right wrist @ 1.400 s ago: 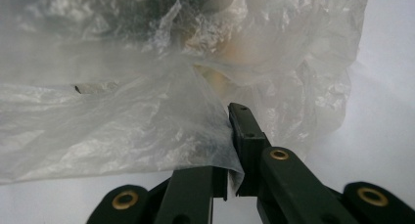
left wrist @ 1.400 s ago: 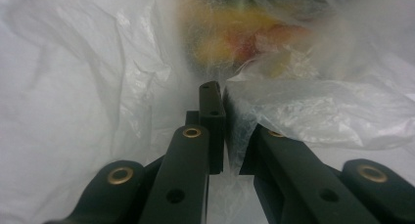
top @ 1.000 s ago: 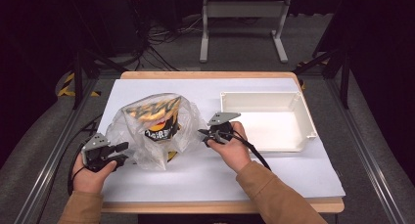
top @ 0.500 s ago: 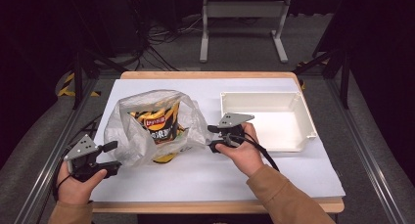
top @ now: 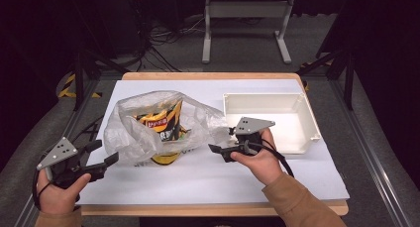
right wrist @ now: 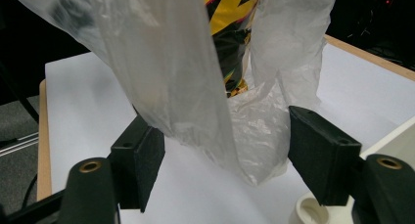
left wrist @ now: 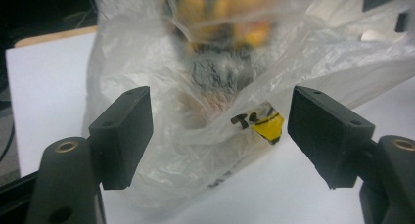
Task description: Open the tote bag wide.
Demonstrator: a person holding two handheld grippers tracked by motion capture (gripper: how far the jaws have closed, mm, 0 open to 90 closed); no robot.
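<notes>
Both grippers have drawn back from the crumpled clear plastic bag [top: 148, 125] since the earlier frames, when each sat against its sides; their jaws have just been opening, and the bag now slumps looser and wider on the sheet.

Clear plastic bag: it rests on the white paper-covered table [top: 198, 177], left of centre, with a black-and-yellow printed snack packet [top: 161, 125] standing upright inside it. In the left gripper view the film [left wrist: 195, 131] lies ahead of and between the two black jaws, which stand wide apart; no pad presses on it. In the right gripper view a hanging fold of film [right wrist: 205, 101] falls into the gap between the jaws, close by the left-hand one; whether it touches that pad cannot be told. The pads do not clamp it.

Left gripper [top: 99, 155]: at 8 o'clock from the bag, near the table's left edge, held in the person's left hand [top: 59, 192], jaws spread and empty.

Right gripper [top: 218, 150]: at 4 o'clock from the bag, just beside its trailing edge, held in the person's right hand [top: 260, 162], jaws spread, gripping nothing.

White rectangular plastic tray [top: 307, 118]: at 3 o'clock from the bag, apart from it, directly behind the right gripper.
</notes>
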